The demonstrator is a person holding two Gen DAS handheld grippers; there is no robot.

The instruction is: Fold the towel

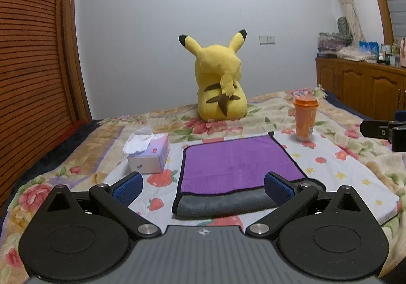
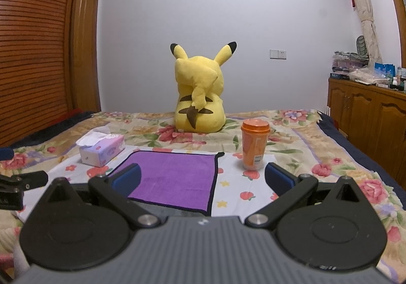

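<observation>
A purple towel (image 1: 236, 164) with a black hem lies on the flowered bedspread, folded over so its grey underside (image 1: 223, 204) shows along the near edge. It also shows in the right wrist view (image 2: 172, 177). My left gripper (image 1: 203, 188) is open and empty, just above the towel's near edge. My right gripper (image 2: 203, 177) is open and empty, over the towel's near right part. The right gripper's body shows at the right edge of the left wrist view (image 1: 388, 131).
A tissue box (image 1: 149, 154) stands left of the towel, an orange cup (image 1: 305, 119) at its far right. A yellow plush toy (image 1: 220, 85) sits behind. A wooden cabinet (image 2: 368, 116) stands to the right, a slatted wardrobe (image 1: 30, 55) to the left.
</observation>
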